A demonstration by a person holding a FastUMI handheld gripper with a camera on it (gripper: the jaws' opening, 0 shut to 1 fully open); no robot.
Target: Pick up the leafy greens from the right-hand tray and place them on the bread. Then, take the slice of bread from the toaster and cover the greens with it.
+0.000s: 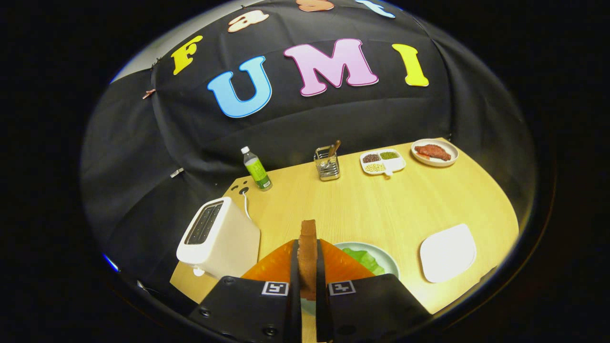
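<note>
My gripper (308, 259) is shut on a slice of bread (308, 247), held upright on its edge between both fingers, its brown crust pointing up. Just beyond and to the right of the fingers lies a pale green plate (387, 259) with leafy greens (364, 259) on it; what lies under the greens is hidden by the gripper. The white toaster (217, 238) stands to the left of the fingers, its slots dark. To the right of the green plate sits a bare white tray (448, 252).
Along the back of the wooden table (362, 205) stand a green-labelled bottle (257, 170), a wire cutlery holder (327, 164), a divided dish of beans (382, 162) and a plate of meat (434, 152). The toaster's cord (246, 205) runs back from it.
</note>
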